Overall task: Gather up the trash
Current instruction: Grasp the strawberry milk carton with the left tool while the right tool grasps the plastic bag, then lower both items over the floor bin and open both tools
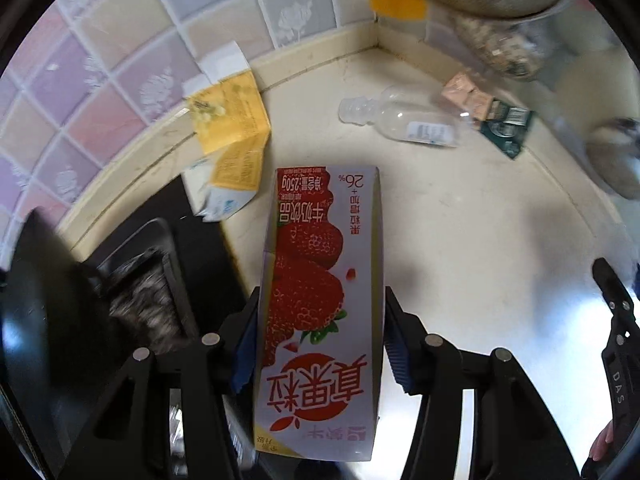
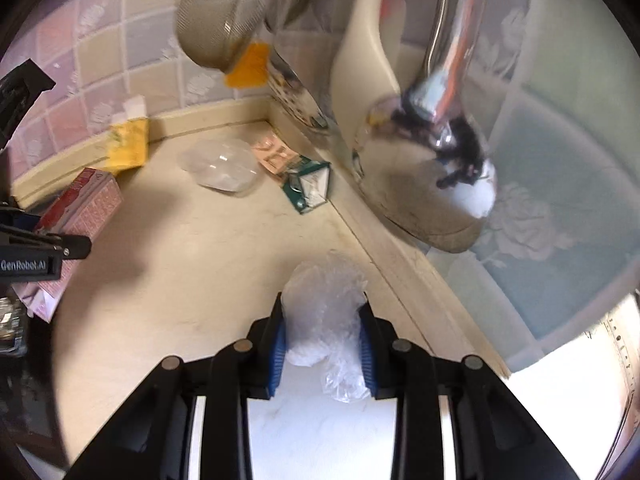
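Looking through the left wrist camera, I see my left gripper (image 1: 320, 336) clamped on a strawberry milk carton (image 1: 320, 300), its 2 blue pads pressing the carton's long sides, fingers roughly half spread to fit its width. The carton points away from me, above the cream counter (image 1: 460, 240); I judge it is held lengthwise so it can be carried off as trash. Beyond it, more litter waits: a flattened yellow carton (image 1: 234, 136) leaning against the tiled wall, a clear plastic bottle (image 1: 404, 118) lying on its side, and small wrappers (image 1: 486, 114) just beside the bottle near the corner.

Through the right wrist camera, my right gripper (image 2: 323, 336) is pinching a crumpled clear plastic bag (image 2: 324, 312), fingers fairly narrow, the pads squeezing its soft bulk from both sides. Some film hangs loose below the pads, so I judge it could slip. Ahead, the bottle and wrappers lie near the corner, and a metal ladle (image 2: 436, 176) hangs close on the right.
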